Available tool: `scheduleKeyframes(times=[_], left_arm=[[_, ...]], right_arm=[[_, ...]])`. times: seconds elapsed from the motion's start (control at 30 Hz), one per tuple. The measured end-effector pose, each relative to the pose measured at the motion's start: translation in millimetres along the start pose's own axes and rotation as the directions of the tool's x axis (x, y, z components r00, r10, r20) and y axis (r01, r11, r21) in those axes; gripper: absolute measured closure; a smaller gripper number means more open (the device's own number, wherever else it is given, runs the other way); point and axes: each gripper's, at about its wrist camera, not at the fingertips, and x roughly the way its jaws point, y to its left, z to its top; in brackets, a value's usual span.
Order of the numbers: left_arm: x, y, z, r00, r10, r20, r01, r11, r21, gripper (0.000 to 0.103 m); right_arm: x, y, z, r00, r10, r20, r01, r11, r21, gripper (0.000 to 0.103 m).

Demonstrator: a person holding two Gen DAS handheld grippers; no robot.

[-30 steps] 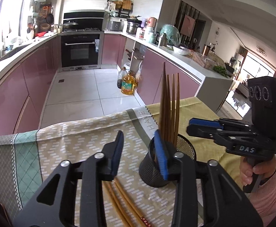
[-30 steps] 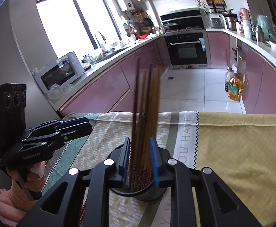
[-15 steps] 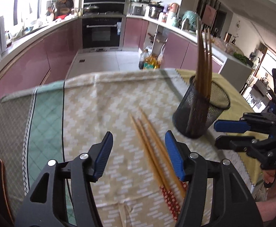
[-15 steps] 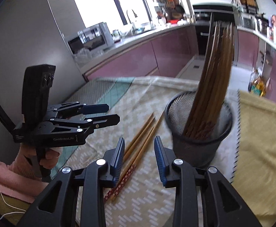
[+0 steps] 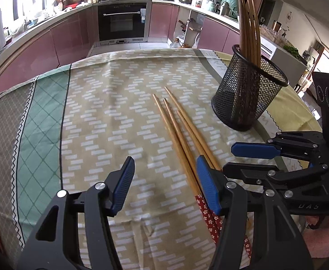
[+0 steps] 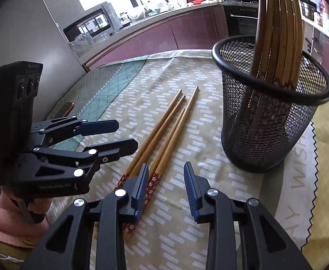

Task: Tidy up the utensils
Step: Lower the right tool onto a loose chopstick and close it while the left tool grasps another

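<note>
Patterned tablecloth (image 5: 110, 117), four loose chopsticks (image 5: 180, 130), mesh holder (image 5: 247, 94)

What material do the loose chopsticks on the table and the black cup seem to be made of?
The loose chopsticks look like bamboo or light wood, with a smooth, faintly glossy tan surface showing fine grain; their thick ends carry a red flower-print band, probably painted or wrapped. The black cup looks like metal wire mesh with a matt black coating: the cloth shows through its wall, and a solid rolled rim tops it.
</note>
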Motion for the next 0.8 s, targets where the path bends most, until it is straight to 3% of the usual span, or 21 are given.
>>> scheduleKeyframes(times=[0.8], left_arm=[[11.0,-3.3,-2.5,0.999,0.026,-0.027,-0.025,1.0,0.013,0.051]], right_arm=[[11.8,10.8,3.6,0.995,-0.1,-0.009,0.1,0.995,-0.03,0.075]])
